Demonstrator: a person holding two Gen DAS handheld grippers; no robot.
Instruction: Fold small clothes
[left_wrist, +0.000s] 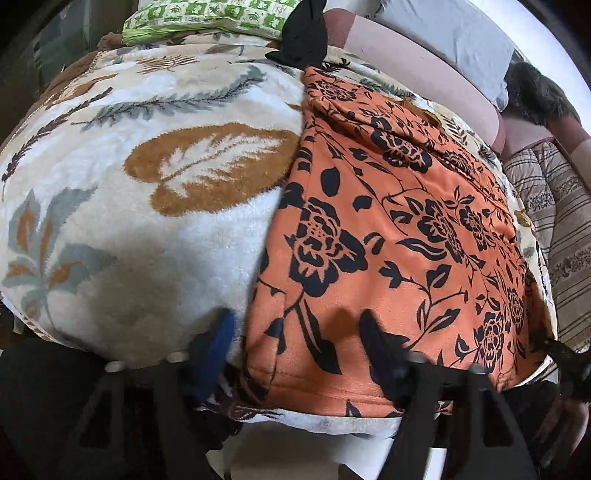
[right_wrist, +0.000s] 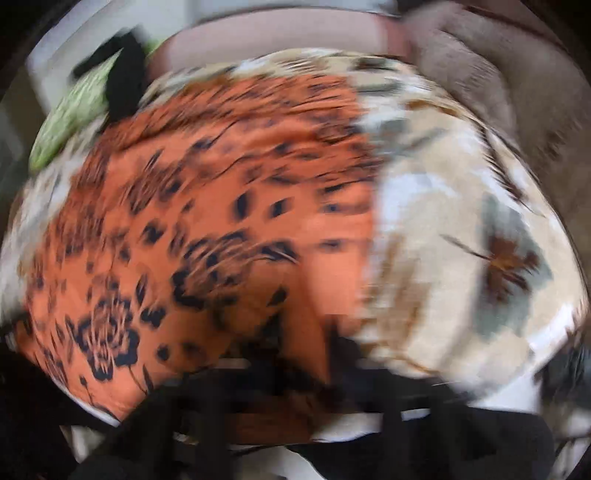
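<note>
1. I find the orange floral garment (left_wrist: 388, 221) lying flat on the leaf-patterned blanket (left_wrist: 147, 177) covering the bed; its hemmed near edge sits at the bed's near edge.
2. Left hand-held gripper (left_wrist: 295, 332): its jaws stand apart, straddling the garment's near left corner — the pads press on nothing.
3. Right hand-held gripper (right_wrist: 332, 354): the view is badly blurred; I judge it closed, and I cannot tell whether cloth is caught.
4. Long axis: the garment runs away from me toward the green pillow (left_wrist: 207, 18) and a black item (left_wrist: 303, 33).
5. Advice — pinch both near corners squarely at the hem, lift evenly, carry them along that axis, and keep the edges aligned.
</note>
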